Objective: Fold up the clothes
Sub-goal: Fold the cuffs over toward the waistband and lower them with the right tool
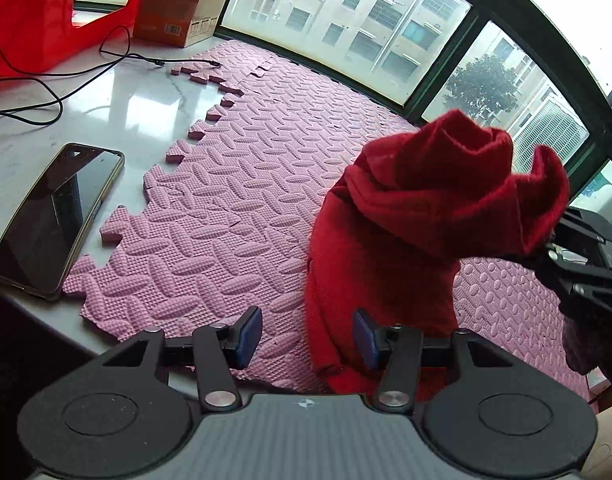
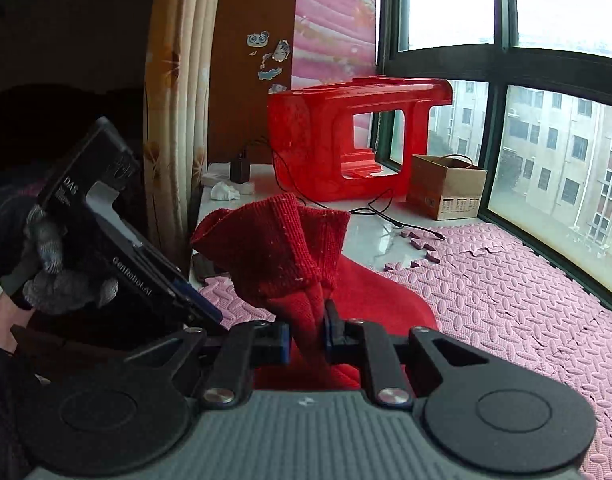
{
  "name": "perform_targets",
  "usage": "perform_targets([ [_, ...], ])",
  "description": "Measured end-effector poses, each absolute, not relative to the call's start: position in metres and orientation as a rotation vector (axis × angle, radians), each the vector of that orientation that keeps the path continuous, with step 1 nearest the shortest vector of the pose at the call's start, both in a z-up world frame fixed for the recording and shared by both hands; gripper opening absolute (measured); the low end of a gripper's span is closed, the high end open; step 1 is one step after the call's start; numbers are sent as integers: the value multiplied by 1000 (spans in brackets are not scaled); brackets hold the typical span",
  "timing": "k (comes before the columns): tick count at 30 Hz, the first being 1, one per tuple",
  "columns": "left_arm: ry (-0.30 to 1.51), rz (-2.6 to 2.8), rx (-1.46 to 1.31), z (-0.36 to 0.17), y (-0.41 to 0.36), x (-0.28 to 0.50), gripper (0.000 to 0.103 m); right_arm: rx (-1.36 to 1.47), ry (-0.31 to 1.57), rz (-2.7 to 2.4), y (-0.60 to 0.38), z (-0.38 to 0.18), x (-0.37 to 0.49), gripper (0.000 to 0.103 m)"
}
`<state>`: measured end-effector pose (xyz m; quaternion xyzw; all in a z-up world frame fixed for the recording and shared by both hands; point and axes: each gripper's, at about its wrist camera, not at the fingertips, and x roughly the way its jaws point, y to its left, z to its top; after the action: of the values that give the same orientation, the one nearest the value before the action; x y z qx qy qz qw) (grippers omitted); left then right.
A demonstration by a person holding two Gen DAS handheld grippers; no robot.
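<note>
While right gripper (image 2: 306,334) pinches red garment (image 2: 274,248), left gripper (image 1: 307,338) gapes over pink mat (image 1: 234,184)

Bare mat (image 1: 242,184) lies open left of the garment (image 1: 393,248); a phone (image 1: 54,216) borders it, with cables (image 1: 46,92), box (image 1: 182,8) and stool (image 2: 345,140) behind.

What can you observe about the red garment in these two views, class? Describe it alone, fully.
The red garment is a deep red, fuzzy knit with a ribbed band at one edge. It is bunched and lifted, its upper part pinched between the right gripper fingers, its lower part draping onto the pink foam mat. The left gripper is open just in front of its hanging edge, not gripping it.
</note>
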<state>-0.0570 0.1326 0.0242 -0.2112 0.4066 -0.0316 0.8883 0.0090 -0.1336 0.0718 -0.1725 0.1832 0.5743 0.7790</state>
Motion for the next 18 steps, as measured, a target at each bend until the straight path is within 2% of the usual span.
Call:
perform_targets([
  [6, 831, -29, -464, 26, 142, -62, 53, -487, 394, 1267, -132, 52, -16, 16],
  [12, 794, -10, -464, 35, 149, -63, 53, -511, 409, 1274, -129, 43, -31, 24],
  [17, 754, -22, -465, 45, 152, -64, 53, -503, 465, 1279, -131, 41, -35, 42],
  [18, 747, -31, -462, 48, 151, -64, 53, -497, 472, 1285, -133, 41, -36, 52],
])
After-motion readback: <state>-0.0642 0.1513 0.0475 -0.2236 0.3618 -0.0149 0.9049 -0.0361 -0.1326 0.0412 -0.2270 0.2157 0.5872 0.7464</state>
